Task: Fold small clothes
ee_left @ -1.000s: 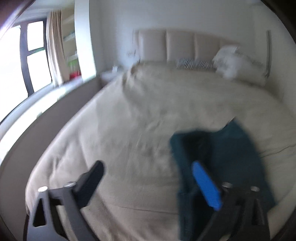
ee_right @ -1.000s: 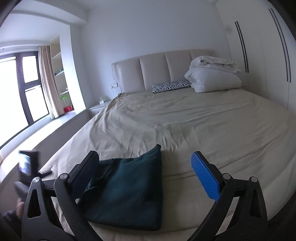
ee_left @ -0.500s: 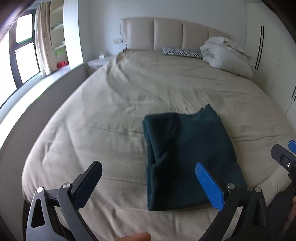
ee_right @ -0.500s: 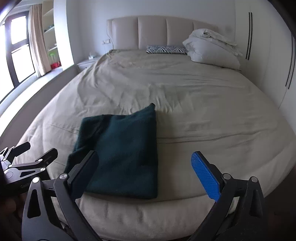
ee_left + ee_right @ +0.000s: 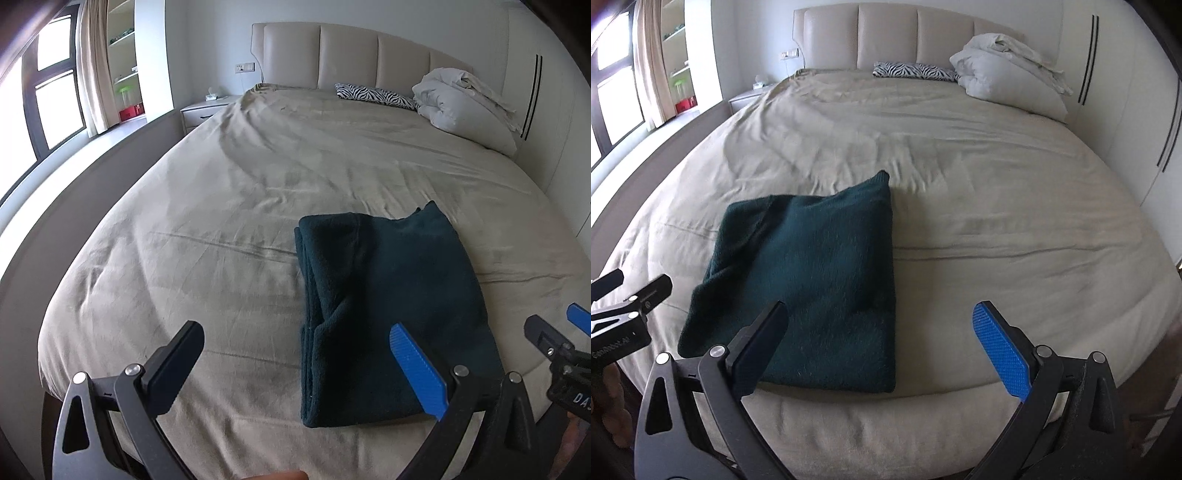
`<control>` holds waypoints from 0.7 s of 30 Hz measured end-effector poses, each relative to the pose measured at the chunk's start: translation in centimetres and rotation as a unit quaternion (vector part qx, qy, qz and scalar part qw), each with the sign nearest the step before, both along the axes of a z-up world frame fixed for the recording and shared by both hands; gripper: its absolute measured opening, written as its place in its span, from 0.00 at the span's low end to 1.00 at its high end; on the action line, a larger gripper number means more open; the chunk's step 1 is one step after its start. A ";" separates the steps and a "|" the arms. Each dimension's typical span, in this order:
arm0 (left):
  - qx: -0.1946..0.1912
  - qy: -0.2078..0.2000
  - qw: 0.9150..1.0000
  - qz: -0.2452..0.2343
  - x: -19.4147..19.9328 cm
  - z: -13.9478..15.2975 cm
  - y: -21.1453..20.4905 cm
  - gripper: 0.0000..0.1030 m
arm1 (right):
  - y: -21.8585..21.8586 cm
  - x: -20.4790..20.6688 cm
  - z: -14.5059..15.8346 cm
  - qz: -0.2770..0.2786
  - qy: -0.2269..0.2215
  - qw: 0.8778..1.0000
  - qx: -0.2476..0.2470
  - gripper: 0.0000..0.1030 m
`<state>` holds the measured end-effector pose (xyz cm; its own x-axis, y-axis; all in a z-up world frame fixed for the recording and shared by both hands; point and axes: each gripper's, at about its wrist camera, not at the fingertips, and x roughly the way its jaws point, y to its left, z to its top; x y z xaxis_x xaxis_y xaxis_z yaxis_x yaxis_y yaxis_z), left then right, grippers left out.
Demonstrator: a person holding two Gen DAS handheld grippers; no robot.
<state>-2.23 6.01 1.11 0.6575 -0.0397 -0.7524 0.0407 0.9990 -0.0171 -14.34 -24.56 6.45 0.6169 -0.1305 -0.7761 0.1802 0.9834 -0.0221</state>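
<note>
A dark green garment (image 5: 388, 306) (image 5: 809, 280) lies folded into a flat rectangle near the foot edge of a beige bed (image 5: 229, 206) (image 5: 997, 206). My left gripper (image 5: 299, 365) hangs open above the bed's foot, its blue finger over the garment's near right part and its black finger over bare sheet to the left. My right gripper (image 5: 882, 343) is also open, raised over the foot edge, its black finger above the garment's near edge. Neither holds anything. Each gripper shows at the edge of the other's view.
At the head of the bed lie a zebra-print pillow (image 5: 373, 95) and a bundled white duvet (image 5: 465, 107). A nightstand (image 5: 207, 110) stands left of the headboard, with a window and sill along the left. A white wardrobe (image 5: 1137, 110) lines the right.
The left view was blurred and close to the garment; it has since pulled back and steadied. The right gripper has risen and tilted down over the foot of the bed. The garment stays put.
</note>
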 end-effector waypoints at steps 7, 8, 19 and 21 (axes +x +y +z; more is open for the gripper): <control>0.005 0.002 1.000 0.003 0.0 -0.4 0.1 1.00 | -0.2 0.0 -0.6 -0.003 0.008 1.000 0.008 0.99; 0.005 0.003 1.000 0.003 0.0 -0.6 0.0 1.00 | -0.2 0.1 -0.7 -0.003 0.008 1.000 0.009 0.99; 0.005 0.008 1.000 0.002 -0.1 -1.0 -0.1 1.00 | 0.2 0.1 -1.0 -0.005 0.013 1.000 0.010 0.99; 0.005 0.008 1.000 0.002 -0.1 -1.1 -0.1 1.00 | 0.3 0.1 -1.0 -0.005 0.014 1.000 0.010 0.99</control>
<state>-2.29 5.94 0.05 0.6452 -0.0294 -0.7635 0.0368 0.9993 -0.0073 -14.22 -24.30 5.41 0.5935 -0.1216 -0.7956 0.1902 0.9817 -0.0082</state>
